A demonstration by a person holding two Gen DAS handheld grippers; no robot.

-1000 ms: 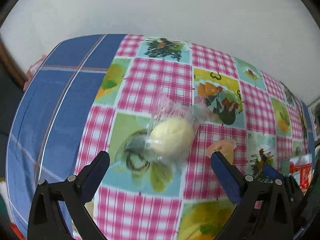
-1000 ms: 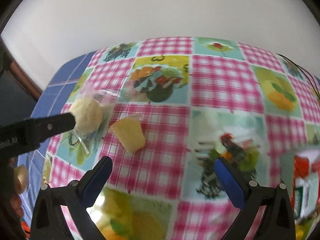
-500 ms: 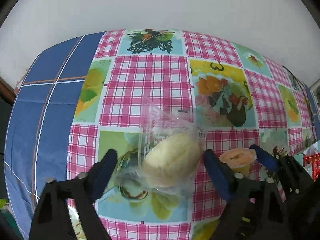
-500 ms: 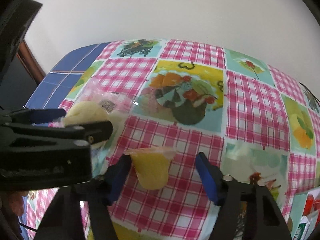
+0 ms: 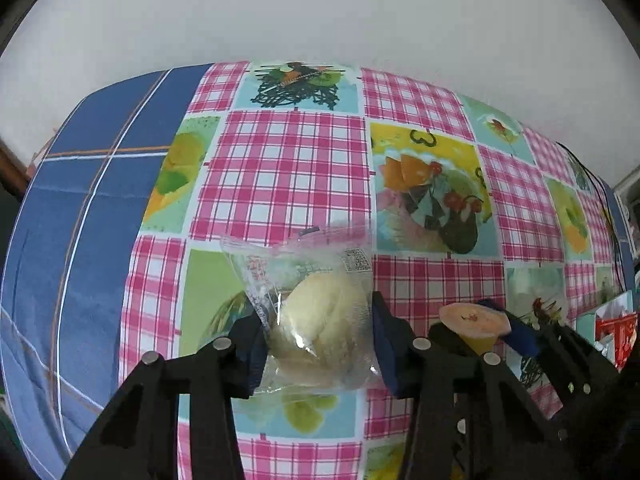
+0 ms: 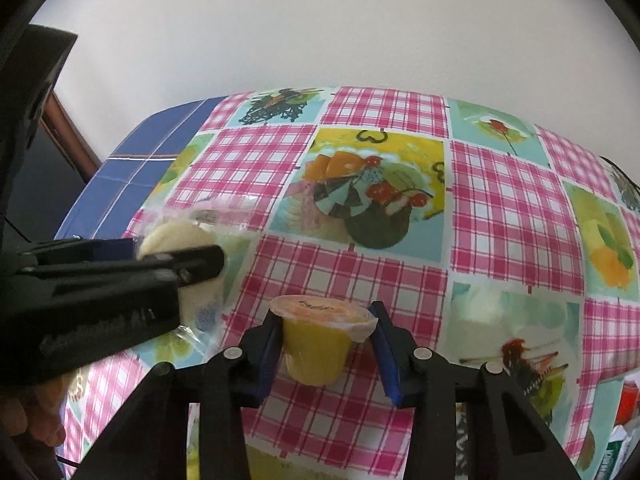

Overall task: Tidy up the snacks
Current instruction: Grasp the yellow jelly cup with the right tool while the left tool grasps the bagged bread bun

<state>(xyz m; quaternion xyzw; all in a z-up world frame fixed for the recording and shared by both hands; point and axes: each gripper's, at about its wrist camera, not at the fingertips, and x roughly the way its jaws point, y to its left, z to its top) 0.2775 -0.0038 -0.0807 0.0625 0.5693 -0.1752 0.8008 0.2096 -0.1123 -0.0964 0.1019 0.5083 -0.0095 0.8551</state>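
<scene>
A pale round bun in a clear wrapper (image 5: 320,320) lies on the checked tablecloth (image 5: 288,176). My left gripper (image 5: 318,344) is closing on it, and both blue pads press the wrapper's sides. Just to its right stands a yellow jelly cup with an orange lid (image 6: 316,348). My right gripper (image 6: 326,344) is closing around it, its pads touching the cup's wall and rim. In the right wrist view the left gripper (image 6: 180,256) reaches in from the left and partly hides the bun (image 6: 172,234). The cup (image 5: 474,316) also shows in the left wrist view.
Red and green snack packets (image 5: 612,324) lie at the table's right edge. A blue striped cloth (image 5: 88,216) covers the left end. A white wall rises behind the table. A black cable (image 5: 592,176) runs along the far right. A person's hand (image 6: 40,412) holds the left gripper.
Both grippers came down over their snacks and their jaws closed from wide open onto them: the left onto the wrapped bun, the right onto the jelly cup, now upright.
</scene>
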